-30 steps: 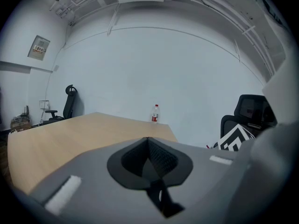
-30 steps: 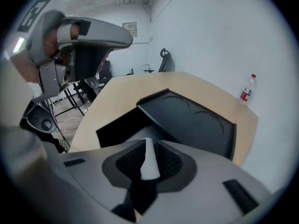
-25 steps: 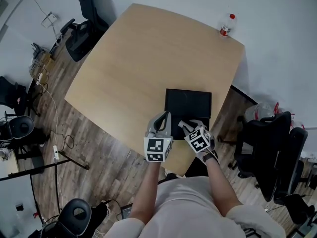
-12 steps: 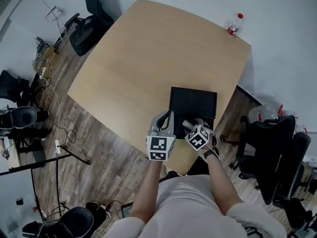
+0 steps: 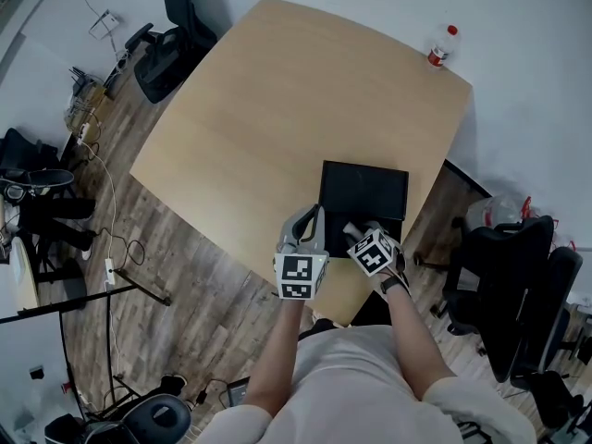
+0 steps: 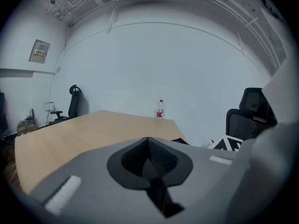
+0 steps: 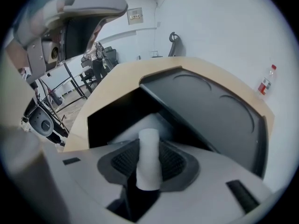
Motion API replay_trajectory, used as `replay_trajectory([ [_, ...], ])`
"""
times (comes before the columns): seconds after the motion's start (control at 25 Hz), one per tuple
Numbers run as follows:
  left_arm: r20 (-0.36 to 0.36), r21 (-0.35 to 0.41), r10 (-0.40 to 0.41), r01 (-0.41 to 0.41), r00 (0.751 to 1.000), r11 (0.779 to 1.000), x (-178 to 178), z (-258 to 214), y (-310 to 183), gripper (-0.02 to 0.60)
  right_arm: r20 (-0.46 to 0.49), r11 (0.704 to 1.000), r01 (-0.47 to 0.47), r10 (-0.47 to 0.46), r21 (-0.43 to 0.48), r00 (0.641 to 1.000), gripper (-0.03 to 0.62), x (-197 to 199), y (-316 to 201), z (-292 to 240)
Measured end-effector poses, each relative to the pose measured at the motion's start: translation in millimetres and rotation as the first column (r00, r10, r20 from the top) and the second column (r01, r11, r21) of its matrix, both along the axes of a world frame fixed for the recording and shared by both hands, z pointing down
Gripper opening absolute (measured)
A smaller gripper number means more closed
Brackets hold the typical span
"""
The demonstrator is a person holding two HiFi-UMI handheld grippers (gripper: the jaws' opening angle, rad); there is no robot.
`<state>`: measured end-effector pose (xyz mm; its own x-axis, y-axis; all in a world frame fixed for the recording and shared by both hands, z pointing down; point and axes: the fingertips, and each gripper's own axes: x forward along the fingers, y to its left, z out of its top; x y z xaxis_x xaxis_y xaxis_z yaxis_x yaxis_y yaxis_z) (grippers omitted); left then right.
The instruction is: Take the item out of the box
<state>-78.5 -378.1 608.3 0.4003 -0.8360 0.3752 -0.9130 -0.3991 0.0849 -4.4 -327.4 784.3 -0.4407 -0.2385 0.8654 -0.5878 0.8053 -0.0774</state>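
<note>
A black box [image 5: 363, 189] lies near the table's front edge, its flat lid [image 7: 210, 111] raised over the dark inside [image 7: 114, 118], where some pale packing shows. My right gripper [image 5: 352, 233] is at the box's near end. Its jaws are closing, and a white roll [image 7: 149, 155] stands upright between them with both pads against it. My left gripper [image 5: 313, 215] hovers just left of the box with its jaws shut and nothing between them [image 6: 148, 161].
The light wooden table [image 5: 277, 109] is bare except for a drinks bottle [image 5: 442, 46] at its far right corner. Black office chairs [image 5: 504, 276] stand to the right, another chair [image 5: 171, 30] at the far left. Cables lie on the wooden floor at left.
The head view has shifted slightly. Both grippers stay at the box's near end; the right one has edged a little towards the box.
</note>
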Motion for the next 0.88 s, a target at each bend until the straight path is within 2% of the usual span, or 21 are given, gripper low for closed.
replay_trajectory([
  [0.44, 0.002, 0.013, 0.017, -0.017, 1.000, 1.000, -2, -6, 9, 0.008, 0.028, 0.996, -0.035, 0.033, 0.087, 0.999, 0.137, -1, -8, -37],
  [0.68, -0.036, 0.030, 0.016, -0.015, 0.999, 0.999, -1, -17, 14, 0.008, 0.074, 0.985, -0.111, 0.102, 0.134, 0.992, 0.135, 6, -9, -61],
  [0.88, -0.054, 0.052, 0.018, -0.015, 0.998, 0.999, -2, -29, 14, 0.008, 0.175, 0.969, -0.211, 0.186, 0.132, 0.967, 0.135, 8, -10, -80],
])
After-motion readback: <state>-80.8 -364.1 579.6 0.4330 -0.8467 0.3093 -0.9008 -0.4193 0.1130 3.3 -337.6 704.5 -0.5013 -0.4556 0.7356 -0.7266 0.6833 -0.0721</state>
